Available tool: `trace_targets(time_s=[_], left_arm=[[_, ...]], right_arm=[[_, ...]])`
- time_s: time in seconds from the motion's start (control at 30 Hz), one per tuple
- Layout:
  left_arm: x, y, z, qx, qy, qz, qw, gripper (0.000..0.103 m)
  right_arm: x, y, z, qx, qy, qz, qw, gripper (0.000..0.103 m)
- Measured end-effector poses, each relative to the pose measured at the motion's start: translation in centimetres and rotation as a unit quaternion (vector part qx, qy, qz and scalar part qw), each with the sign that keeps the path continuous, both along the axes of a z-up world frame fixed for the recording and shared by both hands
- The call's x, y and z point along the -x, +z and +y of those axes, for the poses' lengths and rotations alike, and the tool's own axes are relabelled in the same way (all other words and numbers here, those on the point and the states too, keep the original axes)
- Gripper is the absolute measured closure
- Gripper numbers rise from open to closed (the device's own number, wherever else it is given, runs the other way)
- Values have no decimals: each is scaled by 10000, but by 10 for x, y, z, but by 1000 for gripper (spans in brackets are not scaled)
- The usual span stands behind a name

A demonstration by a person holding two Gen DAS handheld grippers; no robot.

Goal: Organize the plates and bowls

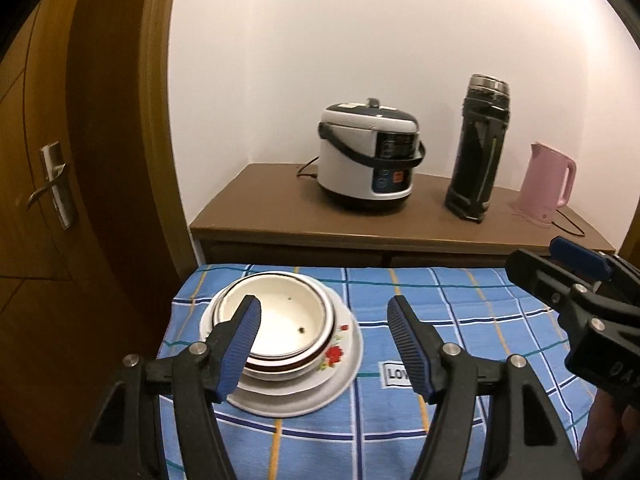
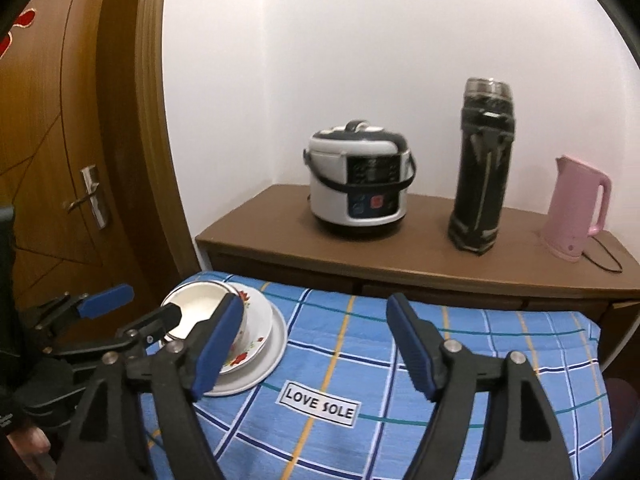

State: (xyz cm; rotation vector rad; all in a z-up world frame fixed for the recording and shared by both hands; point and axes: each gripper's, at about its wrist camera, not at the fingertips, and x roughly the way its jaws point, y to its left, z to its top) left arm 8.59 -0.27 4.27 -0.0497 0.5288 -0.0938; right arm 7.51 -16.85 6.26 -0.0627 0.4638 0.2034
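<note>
On blue checked tablecloth (image 1: 460, 304), stacked bowls and plates (image 1: 280, 332) are sitting at ten o'clock; left gripper (image 1: 324, 344) and right gripper (image 2: 316, 344) are gaping empty.

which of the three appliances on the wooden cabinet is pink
The kettle at the right end, with its handle and cord. The rice cooker is white and dark; the tall flask between them is black.

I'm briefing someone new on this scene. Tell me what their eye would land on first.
The stack of bowls and plates stands at the left end of the blue checked tablecloth, a red flower on one rim. Both the left gripper and right gripper hang open and empty above the cloth. Behind, a rice cooker, black flask and pink kettle line a brown cabinet.
</note>
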Motion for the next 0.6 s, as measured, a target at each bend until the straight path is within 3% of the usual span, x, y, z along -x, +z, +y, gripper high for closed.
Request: trace_targets(time_s=[0.6], left_arm=[[9, 12, -29, -49, -138, -85, 9999, 35]], right_arm=[[20, 16, -22, -9, -83, -247, 9997, 19]])
